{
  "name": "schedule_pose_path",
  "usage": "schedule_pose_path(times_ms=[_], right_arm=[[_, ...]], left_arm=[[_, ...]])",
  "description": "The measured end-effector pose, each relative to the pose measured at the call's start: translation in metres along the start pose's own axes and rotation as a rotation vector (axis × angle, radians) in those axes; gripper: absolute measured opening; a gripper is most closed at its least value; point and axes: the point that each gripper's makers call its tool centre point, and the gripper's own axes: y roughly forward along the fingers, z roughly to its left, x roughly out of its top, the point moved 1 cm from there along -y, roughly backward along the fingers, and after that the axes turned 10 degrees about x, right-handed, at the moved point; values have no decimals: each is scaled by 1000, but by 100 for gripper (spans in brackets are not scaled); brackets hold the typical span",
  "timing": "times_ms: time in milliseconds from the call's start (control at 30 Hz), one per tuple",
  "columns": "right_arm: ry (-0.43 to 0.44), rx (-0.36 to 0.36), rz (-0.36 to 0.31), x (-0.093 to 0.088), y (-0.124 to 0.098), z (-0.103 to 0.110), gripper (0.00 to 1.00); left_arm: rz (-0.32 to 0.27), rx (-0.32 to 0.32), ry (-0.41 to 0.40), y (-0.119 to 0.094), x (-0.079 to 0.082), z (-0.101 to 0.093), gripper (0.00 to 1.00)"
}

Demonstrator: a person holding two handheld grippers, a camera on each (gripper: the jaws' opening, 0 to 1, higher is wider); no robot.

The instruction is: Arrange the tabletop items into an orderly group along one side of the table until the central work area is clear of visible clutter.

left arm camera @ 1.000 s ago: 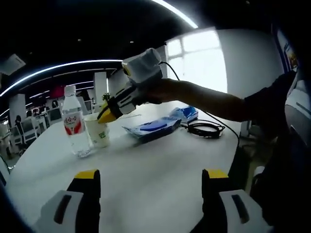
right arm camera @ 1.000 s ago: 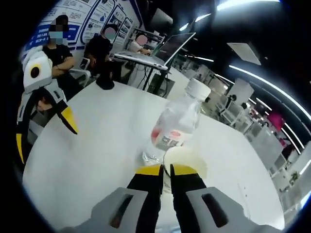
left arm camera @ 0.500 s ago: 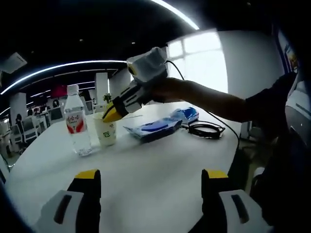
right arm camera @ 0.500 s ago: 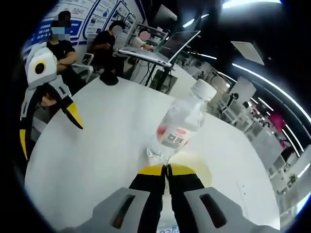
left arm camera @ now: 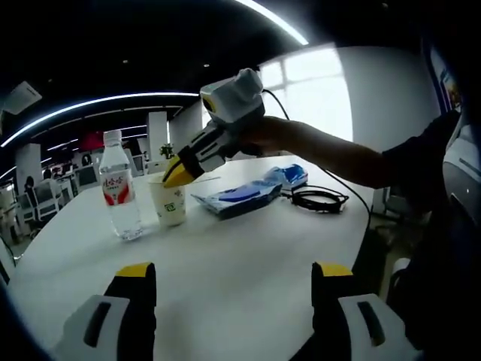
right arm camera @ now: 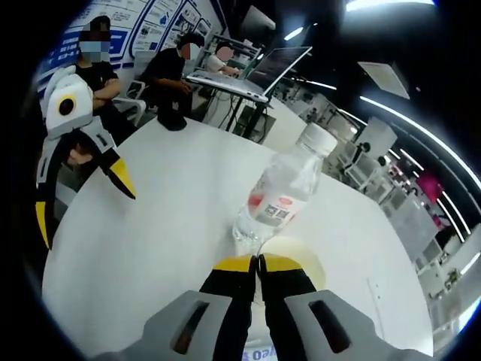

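A white paper cup [left arm camera: 171, 206] with a green mark is on the white table [left arm camera: 240, 256], just right of a clear water bottle [left arm camera: 120, 189] with a red label. My right gripper [left arm camera: 174, 177], held by a hand, is shut on the cup's rim. In the right gripper view its jaws [right arm camera: 254, 265] pinch the cup rim [right arm camera: 304, 262], with the bottle [right arm camera: 282, 199] right behind. My left gripper [left arm camera: 234, 272] stands open low over the near table with nothing between its jaws; it appears at the left of the right gripper view [right arm camera: 83, 204].
A blue and white packet [left arm camera: 237, 198], a smaller blue pack [left arm camera: 291, 174] and a coiled black cable [left arm camera: 319, 199] lie beyond the cup to the right. A black object [right arm camera: 171, 120] sits at the far table edge. People sit near a laptop [right arm camera: 248, 75] beyond.
The right gripper has drawn the cup to the right in the left gripper view, away from the bottle it stood against. My left gripper has stayed put and open.
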Motion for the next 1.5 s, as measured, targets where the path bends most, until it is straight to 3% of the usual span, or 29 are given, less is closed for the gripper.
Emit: schedule_pose_path(times_ms=[267,633,800,900,1000,1233,1400,1500], right_arm=[[27,4,-3,-1,-1,-1,2],[55,-9,-38,5,-9,1,14],[78,-16,-38,1,-16,9,36],[83,-28,-62,1,-25,12,42],[120,-36,-87,2,-34,15,56],[206,-42,-60,-8,-48,27,87],[203,-74,-76,-10,-57,29,99],[236,-65,-103,-9,-61,34,100]], left_arm=[[2,5,-2,-2,-1,2,84],[5,-1,0,-2,-2,1,85],[5,-5,3,-1,-2,0,86],[4,-10,13,-2,-1,-3,87],[2,-9,20,-1,0,-4,92],[7,-9,24,0,3,-4,96],[4,22,10,-1,6,3,100],[5,29,2,-2,6,5,100]])
